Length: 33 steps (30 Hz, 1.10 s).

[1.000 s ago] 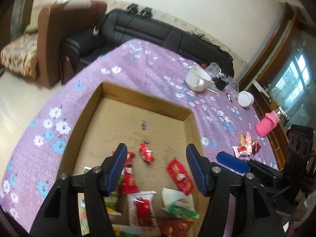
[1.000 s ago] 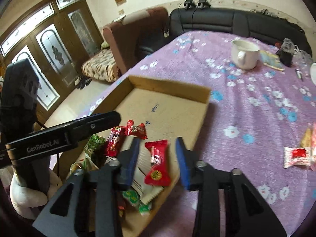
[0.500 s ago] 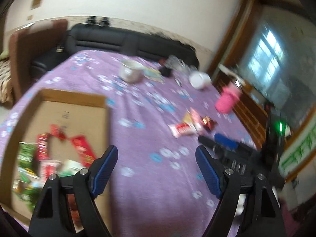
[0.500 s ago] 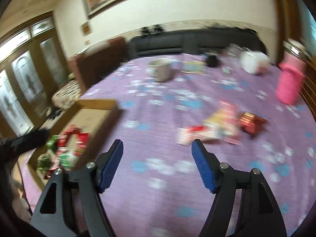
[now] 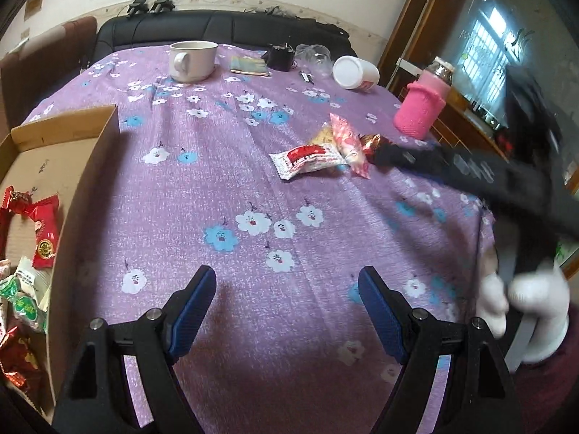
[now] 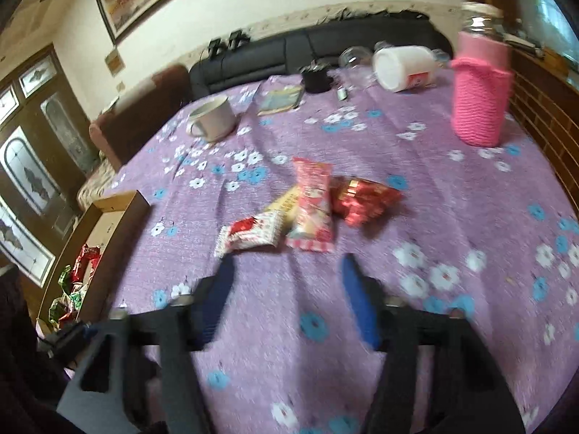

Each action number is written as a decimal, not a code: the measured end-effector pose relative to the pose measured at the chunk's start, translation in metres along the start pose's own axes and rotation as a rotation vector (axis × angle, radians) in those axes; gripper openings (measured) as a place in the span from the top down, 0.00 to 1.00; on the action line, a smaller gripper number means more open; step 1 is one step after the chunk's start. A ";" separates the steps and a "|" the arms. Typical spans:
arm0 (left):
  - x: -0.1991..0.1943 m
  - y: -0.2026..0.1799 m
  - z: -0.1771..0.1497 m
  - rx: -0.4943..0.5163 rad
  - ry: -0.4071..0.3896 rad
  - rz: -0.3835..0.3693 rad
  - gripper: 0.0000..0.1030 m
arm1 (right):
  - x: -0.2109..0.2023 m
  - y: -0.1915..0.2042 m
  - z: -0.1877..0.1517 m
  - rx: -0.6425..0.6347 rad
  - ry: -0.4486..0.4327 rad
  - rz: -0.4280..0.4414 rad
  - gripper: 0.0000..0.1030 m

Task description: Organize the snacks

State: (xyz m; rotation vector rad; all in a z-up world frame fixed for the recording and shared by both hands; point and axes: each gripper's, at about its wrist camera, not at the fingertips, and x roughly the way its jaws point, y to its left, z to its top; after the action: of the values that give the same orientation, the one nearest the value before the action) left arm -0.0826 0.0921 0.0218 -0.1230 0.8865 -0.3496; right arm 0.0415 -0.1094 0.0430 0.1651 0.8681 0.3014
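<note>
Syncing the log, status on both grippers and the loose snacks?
Left gripper open, empty. Right gripper open, just short of loose snacks on tablecloth. Cardboard box partly filled. Nothing in the way.

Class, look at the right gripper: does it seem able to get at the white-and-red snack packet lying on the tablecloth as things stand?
Probably yes. The right gripper is open and empty, and the white-and-red snack packet lies just ahead of its fingers on the tablecloth, uncovered, though a pink packet sits close beside it.

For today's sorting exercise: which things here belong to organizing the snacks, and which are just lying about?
Job:
box with snacks inside
loose snack pile
left gripper, open
right gripper, open

Lying about:
mug
pink bottle
white cup
booklet
</note>
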 end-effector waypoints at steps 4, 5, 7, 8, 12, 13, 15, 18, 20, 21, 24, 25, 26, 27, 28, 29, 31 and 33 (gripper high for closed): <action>0.007 0.007 -0.004 -0.031 0.019 -0.009 0.21 | 0.034 0.019 0.027 -0.030 0.053 0.017 0.53; 0.005 0.009 -0.003 -0.042 0.008 -0.015 0.21 | 0.041 0.023 0.032 -0.033 0.066 0.031 0.53; 0.004 0.012 -0.004 -0.063 0.000 -0.028 0.21 | 0.059 0.031 0.041 -0.039 0.107 0.076 0.53; 0.004 0.013 -0.004 -0.070 -0.003 -0.034 0.21 | 0.067 0.034 0.044 -0.039 0.129 0.085 0.53; 0.003 0.014 -0.004 -0.082 -0.007 -0.053 0.19 | 0.087 0.037 0.040 -0.040 0.218 0.115 0.53; 0.002 0.015 -0.005 -0.088 -0.009 -0.062 0.19 | 0.085 0.036 0.034 -0.031 0.237 0.159 0.53; 0.001 0.018 -0.005 -0.103 -0.013 -0.081 0.19 | 0.077 0.034 0.021 -0.021 0.294 0.265 0.53; 0.001 0.021 -0.005 -0.121 -0.018 -0.103 0.18 | 0.051 0.024 0.007 -0.014 0.317 0.402 0.53; 0.003 0.021 -0.003 -0.123 -0.018 -0.106 0.18 | 0.027 0.004 0.010 0.026 0.236 0.356 0.53; 0.003 0.021 -0.003 -0.122 -0.017 -0.104 0.18 | 0.015 -0.008 0.014 0.034 0.182 0.274 0.53; 0.004 0.020 -0.003 -0.120 -0.016 -0.103 0.18 | 0.004 -0.029 0.020 0.032 0.112 0.086 0.53; 0.004 0.021 -0.002 -0.121 -0.017 -0.103 0.18 | 0.006 -0.033 0.019 0.042 0.112 0.069 0.53; 0.004 0.020 -0.002 -0.121 -0.016 -0.104 0.18 | 0.011 -0.036 0.019 0.048 0.111 0.038 0.53; 0.004 0.021 -0.002 -0.119 -0.016 -0.104 0.17 | 0.016 -0.037 0.019 0.051 0.108 0.006 0.53; 0.005 0.021 -0.002 -0.117 -0.015 -0.102 0.17 | 0.021 -0.037 0.019 0.051 0.109 -0.008 0.53; 0.006 0.020 -0.001 -0.114 -0.014 -0.099 0.17 | 0.027 -0.036 0.021 0.056 0.107 -0.018 0.53; 0.007 0.018 -0.001 -0.106 -0.012 -0.092 0.16 | 0.039 -0.030 0.025 0.062 0.108 -0.040 0.53; 0.007 0.016 -0.001 -0.098 -0.010 -0.085 0.15 | 0.052 -0.026 0.028 0.065 0.117 -0.058 0.53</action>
State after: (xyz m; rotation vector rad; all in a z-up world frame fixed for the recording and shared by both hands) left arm -0.0755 0.1046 0.0117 -0.2531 0.8908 -0.3849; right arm 0.0998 -0.1171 0.0162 0.1837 0.9978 0.2299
